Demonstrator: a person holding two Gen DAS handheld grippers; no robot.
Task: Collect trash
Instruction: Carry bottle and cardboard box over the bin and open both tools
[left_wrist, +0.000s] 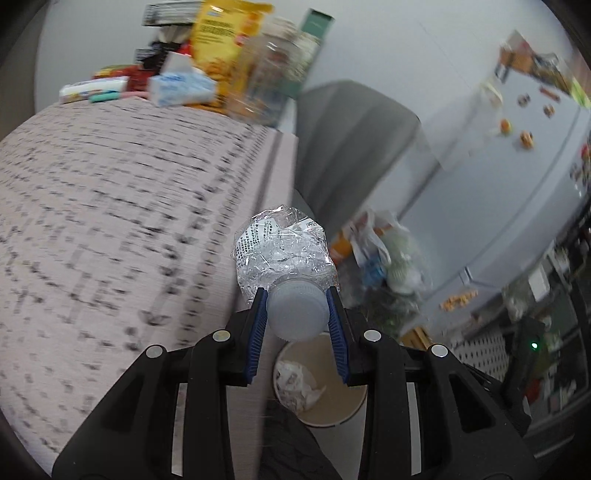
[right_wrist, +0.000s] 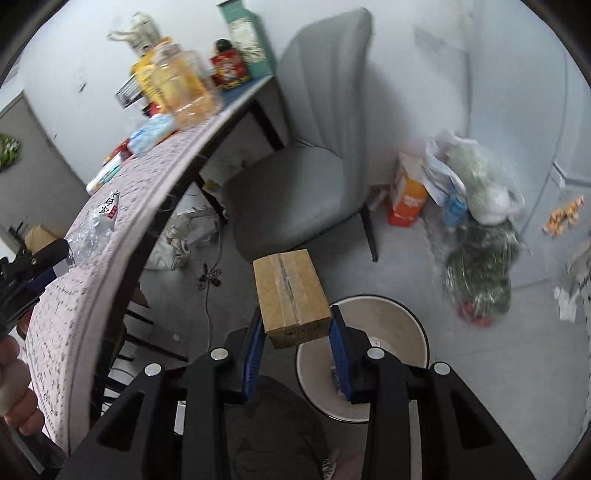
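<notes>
Blue-padded jaws of left gripper (left_wrist: 297, 314) clamp crushed bottle (left_wrist: 284, 254) by cap, over counter (left_wrist: 110, 203) edge; right gripper (right_wrist: 297, 332) jaws pinch cardboard box (right_wrist: 290, 295) above bin (right_wrist: 417, 328); risk: bottle swings, misses bin.

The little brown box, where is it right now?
In the right wrist view the brown box sits between the right gripper fingers, up in the air beside the table, just left of the round bin on the floor.
</notes>
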